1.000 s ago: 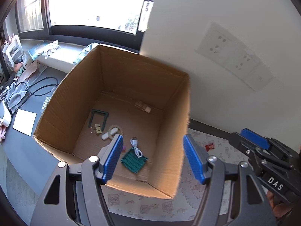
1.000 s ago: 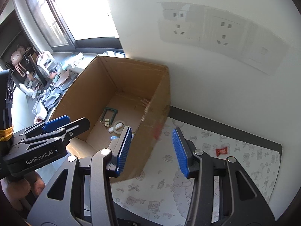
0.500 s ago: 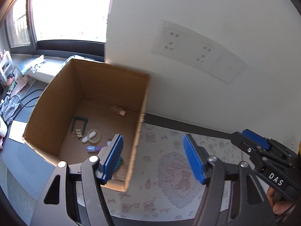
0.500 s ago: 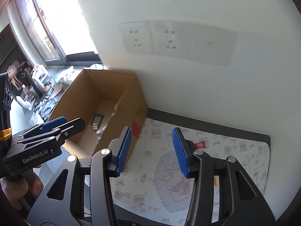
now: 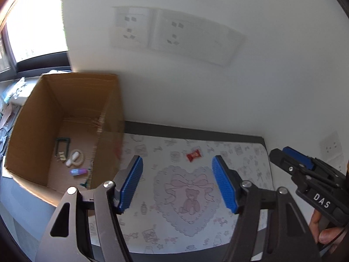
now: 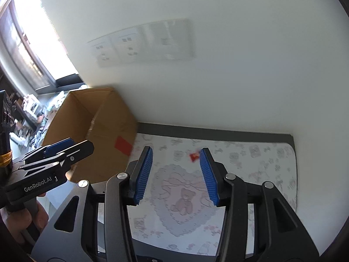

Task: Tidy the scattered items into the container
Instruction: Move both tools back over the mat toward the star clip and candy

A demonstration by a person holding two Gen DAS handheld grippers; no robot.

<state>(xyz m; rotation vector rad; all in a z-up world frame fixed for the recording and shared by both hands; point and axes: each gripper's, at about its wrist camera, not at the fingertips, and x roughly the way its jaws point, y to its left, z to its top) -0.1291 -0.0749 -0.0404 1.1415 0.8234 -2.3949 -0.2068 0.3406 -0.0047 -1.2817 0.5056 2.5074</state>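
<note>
Both tongs empty over the patterned mat

Nearest, the left tongs (image 5: 177,182) and right tongs (image 6: 175,173) hang with jaws apart, gripping nothing, above the mat (image 5: 240,163) on the worktop. Beyond their tips a red wrapped sweet (image 5: 193,154) lies on the mat's far half, near the wall. Left of the mat stands the cardboard box (image 5: 28,118), small items on its floor.

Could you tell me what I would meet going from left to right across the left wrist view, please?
Cardboard box with small items inside → left tool, open over the patterned mat → red candy wrapper on the mat, seen between the tool's fingers → right tool at the far right edge.
</note>
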